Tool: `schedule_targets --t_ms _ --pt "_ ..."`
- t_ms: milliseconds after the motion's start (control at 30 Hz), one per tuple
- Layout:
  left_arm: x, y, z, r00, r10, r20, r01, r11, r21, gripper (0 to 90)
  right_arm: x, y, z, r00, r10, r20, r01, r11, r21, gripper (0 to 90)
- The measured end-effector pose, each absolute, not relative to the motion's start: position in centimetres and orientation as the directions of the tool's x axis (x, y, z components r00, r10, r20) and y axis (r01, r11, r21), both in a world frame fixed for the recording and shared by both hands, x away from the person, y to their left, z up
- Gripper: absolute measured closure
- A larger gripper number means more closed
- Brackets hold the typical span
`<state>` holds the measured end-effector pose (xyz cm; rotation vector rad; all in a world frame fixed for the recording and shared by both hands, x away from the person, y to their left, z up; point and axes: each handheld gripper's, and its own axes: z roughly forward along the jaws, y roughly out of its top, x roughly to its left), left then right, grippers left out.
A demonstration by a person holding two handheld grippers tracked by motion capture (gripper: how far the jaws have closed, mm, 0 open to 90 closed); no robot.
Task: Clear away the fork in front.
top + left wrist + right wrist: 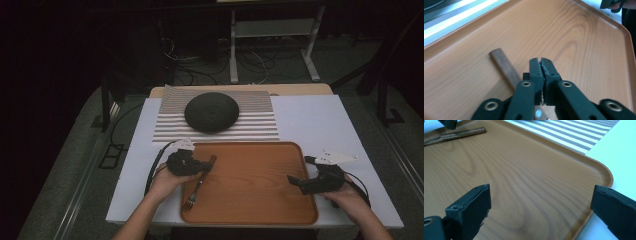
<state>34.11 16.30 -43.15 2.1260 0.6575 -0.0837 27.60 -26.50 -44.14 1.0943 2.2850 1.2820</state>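
A metal fork (197,187) with a brown handle (504,63) lies slanted on the left part of a wooden tray (250,200), tines toward the person. My left gripper (206,164) hovers low over the fork's handle end. Its jaws (540,61) are shut tip to tip with nothing between them, and the handle runs off to their left and passes underneath. My right gripper (300,170) stands open at the tray's right edge. Its wide-apart jaws (541,205) frame the tray's far right corner (599,170). The fork's handle (461,133) shows far off in the right gripper view.
A dark round dome-shaped object (211,112) rests on a striped mat (260,127) just behind the tray. Both sit on a white table top (315,120). Table legs and cables stand on the floor beyond the far edge.
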Motion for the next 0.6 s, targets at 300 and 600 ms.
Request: schedule_targets --t_ms 300,600 --pt "34.9 12.4 -43.7 0.879 0.419 -0.227 0.452 -0.58 0.678 89.3 27.6 -26.6 -44.0 -0.67 0.737 0.092 0.462 0.317 0.828 3.5" --pt "35.0 14.7 -43.8 0.847 0.49 -0.206 0.492 -0.573 0.656 89.4 27.5 -26.2 -43.9 -0.676 0.733 0.078 0.456 0.333 0.825 3.5"
